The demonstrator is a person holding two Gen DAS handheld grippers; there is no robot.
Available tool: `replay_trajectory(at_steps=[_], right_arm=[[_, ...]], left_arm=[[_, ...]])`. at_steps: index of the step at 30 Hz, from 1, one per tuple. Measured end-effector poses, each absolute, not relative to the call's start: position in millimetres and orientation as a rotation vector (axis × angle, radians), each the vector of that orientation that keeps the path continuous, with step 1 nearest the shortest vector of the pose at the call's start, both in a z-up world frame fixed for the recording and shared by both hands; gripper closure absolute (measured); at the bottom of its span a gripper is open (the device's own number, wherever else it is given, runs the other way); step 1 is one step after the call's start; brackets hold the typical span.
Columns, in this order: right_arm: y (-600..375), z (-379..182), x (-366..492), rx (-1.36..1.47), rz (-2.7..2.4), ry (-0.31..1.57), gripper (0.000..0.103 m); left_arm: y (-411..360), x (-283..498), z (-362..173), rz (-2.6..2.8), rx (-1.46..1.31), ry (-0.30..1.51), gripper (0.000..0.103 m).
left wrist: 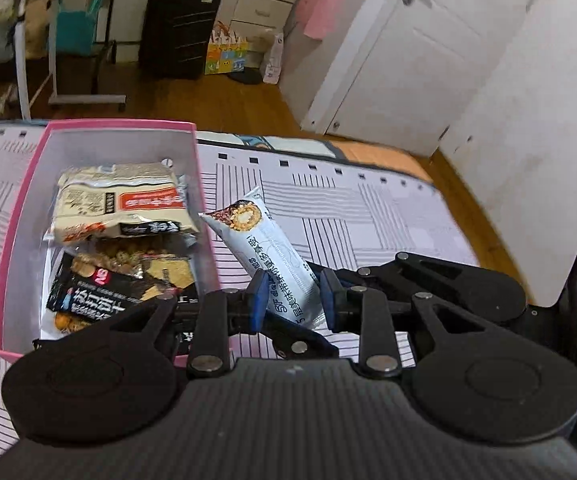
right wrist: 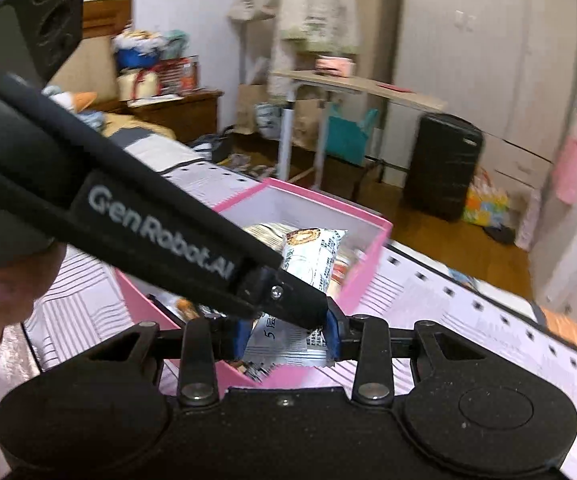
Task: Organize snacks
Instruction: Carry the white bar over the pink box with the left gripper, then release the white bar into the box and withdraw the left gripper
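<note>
Pink box (left wrist: 20,216) sits on the bed (left wrist: 388,216), on a line-printed sheet, close to the far edge. Its long walls run toward the camera and its top is open. Right of the box the sheet is bare out to the bed's right edge and far right corner, with wood floor beyond. The left side has a narrower bare strip. Inside the box, a beige packet (left wrist: 120,200) lies at the far end and a black cracker packet (left wrist: 100,296) at the near end, with loose snacks between them. The pale blue snack bar (left wrist: 264,240) is tilted and held clear of the sheet, its upper end at the box's right wall and its lower end toward the camera. The left gripper (left wrist: 293,302) is closed down, blue pads pressed on both sides of the bar's lower half. In the right wrist view the right gripper (right wrist: 286,338) is nearly closed, its pads against the crimped bottom end of the same bar, so both grippers have it. The left gripper's arm crosses that view from the upper left, and part of a hand (right wrist: 4,292) shows at the left edge.
</note>
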State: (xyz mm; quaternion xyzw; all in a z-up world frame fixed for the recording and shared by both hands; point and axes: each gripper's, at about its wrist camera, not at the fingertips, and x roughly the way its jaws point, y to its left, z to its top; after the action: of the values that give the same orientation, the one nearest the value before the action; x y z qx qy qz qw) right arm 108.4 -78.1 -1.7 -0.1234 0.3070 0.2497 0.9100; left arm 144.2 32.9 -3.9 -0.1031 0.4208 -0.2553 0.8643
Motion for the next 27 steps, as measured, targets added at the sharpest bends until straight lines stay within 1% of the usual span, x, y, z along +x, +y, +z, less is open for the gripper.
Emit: replay_trajectory(at_steps=[3,6,10,15,21,23,25,27], right_arm=[[-62,-5,127,-0.271,0.565,0.637,0.062],[-44,-16,134,-0.278,0.573,0.680,0.062],[-27,-35,144,-0.330,0.611,0.691,0.062],[-20,-53,183,-0.409,0.696,0.686,0.063],[-12,-75,196,-0.580,0.633,0.579,0.062],[-13,-76,198,-0.580,0.601,0.571,0.056],[-21,-71,196,-0.517,0.580,0.573,0.054],[-31,-65,190,-0.428,0.556,0.577,0.054]], left_arm=[[60,151,-7,-0.526,-0.277,0.877,0.076],[82,161,-14,-0.482,-0.320,0.876,0.076],[106,177,-36,-0.432,-0.376,0.909,0.076],[123,197,-66,-0.394,-0.425,0.945,0.076],[120,208,-85,-0.350,-0.390,0.924,0.076],[120,210,-89,-0.341,-0.395,0.903,0.076],[120,212,-92,-0.316,-0.406,0.889,0.076],[120,211,-89,-0.294,-0.403,0.872,0.073]])
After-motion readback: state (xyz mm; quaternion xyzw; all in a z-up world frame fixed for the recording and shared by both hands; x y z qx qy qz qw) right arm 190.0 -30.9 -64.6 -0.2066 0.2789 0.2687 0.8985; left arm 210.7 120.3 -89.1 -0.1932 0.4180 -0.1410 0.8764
